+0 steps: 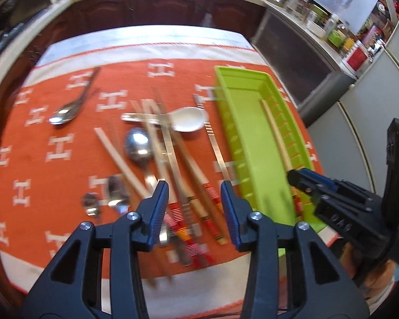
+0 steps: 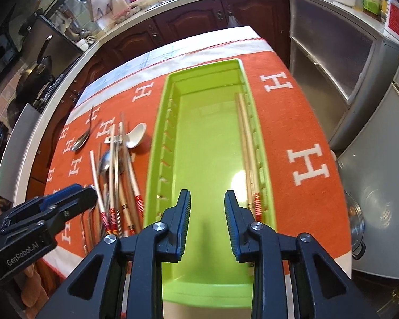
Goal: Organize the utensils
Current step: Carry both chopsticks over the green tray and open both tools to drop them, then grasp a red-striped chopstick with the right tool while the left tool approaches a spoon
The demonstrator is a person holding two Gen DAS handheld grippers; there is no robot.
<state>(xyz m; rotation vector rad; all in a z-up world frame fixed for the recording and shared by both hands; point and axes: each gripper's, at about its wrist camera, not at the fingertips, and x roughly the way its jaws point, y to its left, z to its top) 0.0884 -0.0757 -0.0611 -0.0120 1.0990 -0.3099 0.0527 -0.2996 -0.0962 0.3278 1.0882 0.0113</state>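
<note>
Lying loose: utensil pile (image 1: 167, 159) of chopsticks, metal spoons and flat-handled pieces, heaped on the orange cloth (image 1: 53, 175) just left of the green tray (image 1: 242, 122).
Left gripper (image 1: 195, 186): released and holding nothing, fingers spread above the banded chopstick handles at the pile's near end.
White spoon (image 1: 190, 119): resting at the pile's far end, beside the tray wall.
Lone steel spoon (image 1: 66, 114): apart, far left on the cloth.
Tray contents: chopsticks (image 2: 248, 151) along the right wall.
Right gripper (image 2: 207, 198): released, empty, over the tray's near half, with those chopsticks just beside its right finger.
</note>
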